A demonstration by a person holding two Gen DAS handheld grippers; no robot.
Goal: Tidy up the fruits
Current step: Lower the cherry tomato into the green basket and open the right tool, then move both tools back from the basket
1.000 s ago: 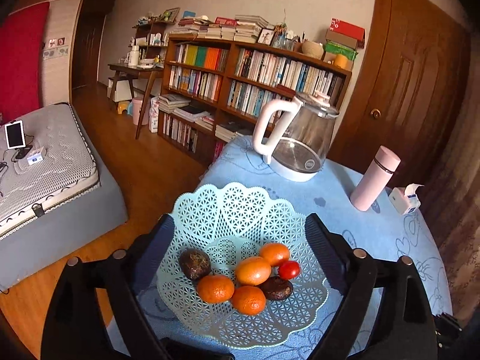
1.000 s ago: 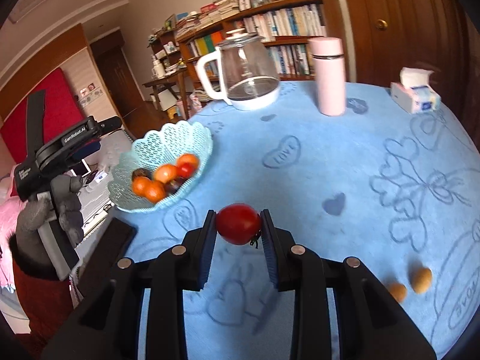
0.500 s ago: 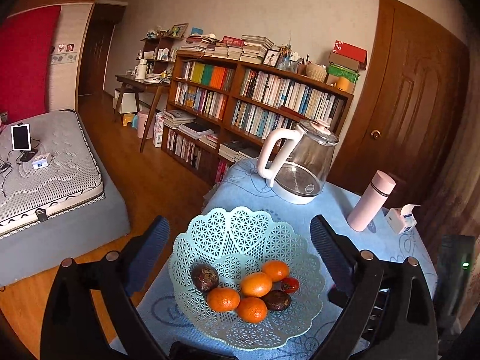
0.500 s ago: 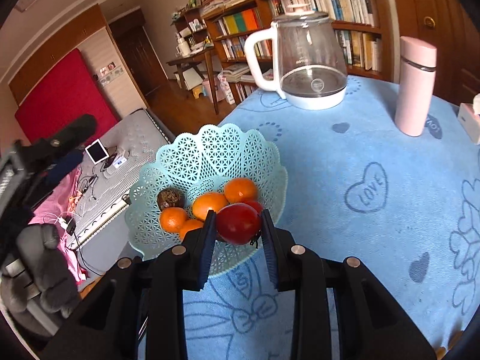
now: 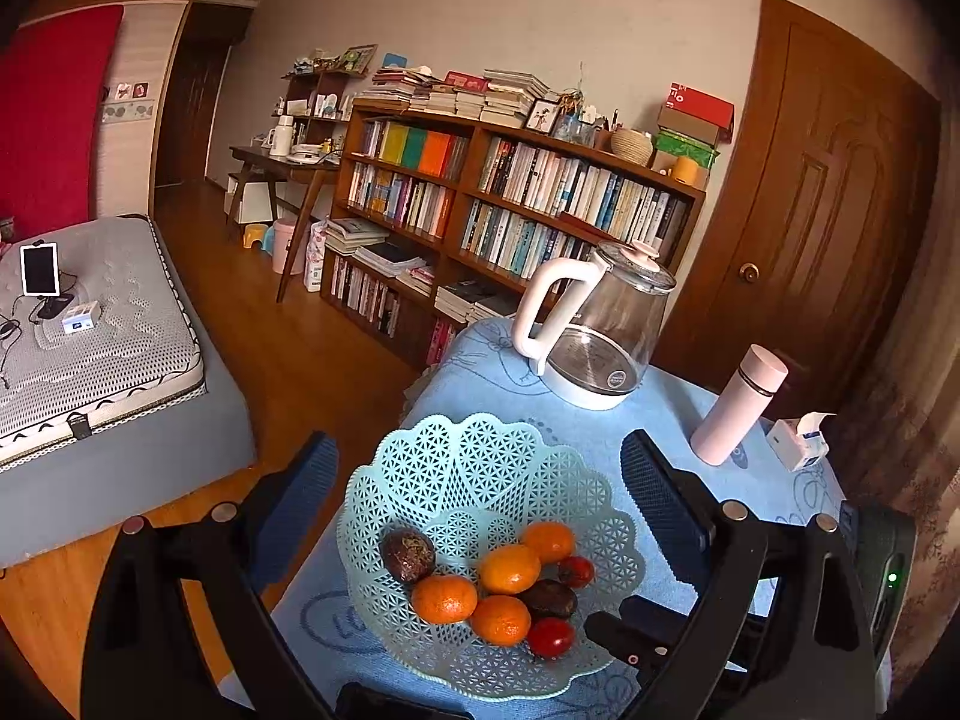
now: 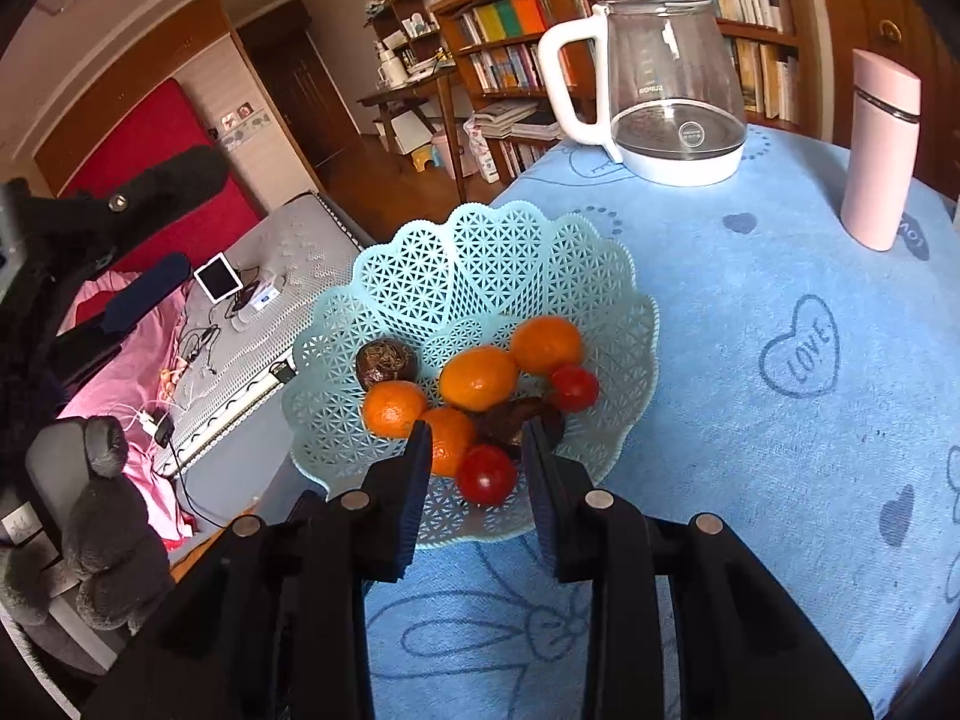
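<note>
Ahead of the left hand-held gripper (image 5: 474, 504), whose jaws stand wide apart and empty, a pale green lattice fruit basket (image 5: 468, 468) sits near the counter's (image 5: 672, 420) left edge, with floor and a bed (image 5: 90, 330) beyond. The basket holds four oranges, two dark passion fruits and two tomatoes. The right hand-held gripper (image 6: 477, 450) hangs over the basket's near rim, jaws parted; the nearer tomato (image 6: 487, 474) lies between the fingertips, apparently loose. A glass kettle (image 6: 666, 96) and pink flask (image 6: 882, 150) stand farther off, to the right; open blue cloth lies rightward.
</note>
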